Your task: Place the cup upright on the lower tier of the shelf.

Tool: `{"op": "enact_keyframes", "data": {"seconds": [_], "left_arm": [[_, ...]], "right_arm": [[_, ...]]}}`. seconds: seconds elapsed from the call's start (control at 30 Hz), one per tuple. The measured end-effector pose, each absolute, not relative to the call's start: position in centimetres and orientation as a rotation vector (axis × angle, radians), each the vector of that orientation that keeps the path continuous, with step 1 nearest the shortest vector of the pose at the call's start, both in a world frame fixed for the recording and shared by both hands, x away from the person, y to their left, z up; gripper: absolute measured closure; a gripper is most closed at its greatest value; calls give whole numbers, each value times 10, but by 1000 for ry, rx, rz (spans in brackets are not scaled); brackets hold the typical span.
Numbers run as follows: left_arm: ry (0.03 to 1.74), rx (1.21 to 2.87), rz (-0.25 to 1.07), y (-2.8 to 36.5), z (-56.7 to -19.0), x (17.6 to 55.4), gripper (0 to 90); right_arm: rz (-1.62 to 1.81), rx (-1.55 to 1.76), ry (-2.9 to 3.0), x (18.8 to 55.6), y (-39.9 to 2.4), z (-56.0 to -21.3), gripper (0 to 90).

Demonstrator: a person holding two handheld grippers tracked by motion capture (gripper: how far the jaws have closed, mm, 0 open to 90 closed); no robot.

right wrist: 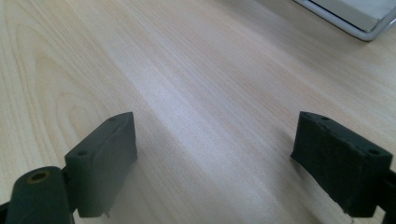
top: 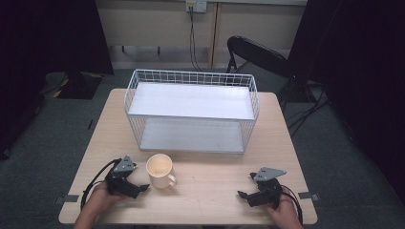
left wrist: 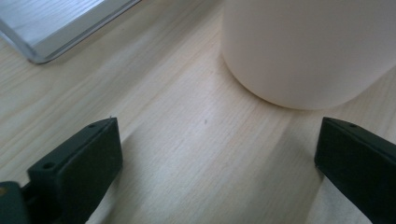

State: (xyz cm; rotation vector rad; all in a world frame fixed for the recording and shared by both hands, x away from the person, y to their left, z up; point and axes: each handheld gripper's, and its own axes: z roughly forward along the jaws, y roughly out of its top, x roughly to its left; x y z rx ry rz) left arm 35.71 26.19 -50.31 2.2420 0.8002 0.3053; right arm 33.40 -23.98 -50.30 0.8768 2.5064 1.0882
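Wooden table (top: pixel 215 186) carries one mug (top: pixel 159 170) and one wire rack (top: pixel 192 110) — left gripper (top: pixel 142 189) and right gripper (top: pixel 242 195) both gape wide, holding nothing.

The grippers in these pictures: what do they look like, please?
Both the left gripper and the right gripper are black, each with a grey three-cornered plate on top and a black cable trailing back past the hand. The fingers are blocky black pads with small round holes. The forearms appear bare, with no sleeve to be seen.
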Motion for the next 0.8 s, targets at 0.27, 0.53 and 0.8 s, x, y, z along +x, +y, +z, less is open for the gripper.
{"op": "enact_keyframes", "data": {"seconds": [0.27, 0.53, 0.8], "left_arm": [[773, 2274, 284, 263, -496, 356, 185], [763, 2236, 265, 261, -481, 351, 216], [751, 2200, 257, 262, -467, 349, 220]], "right_arm": [[1086, 886, 2501, 334, -240, -503, 127], [1087, 893, 2498, 334, -239, -503, 126], [1087, 892, 2498, 334, -239, -503, 126]]}}
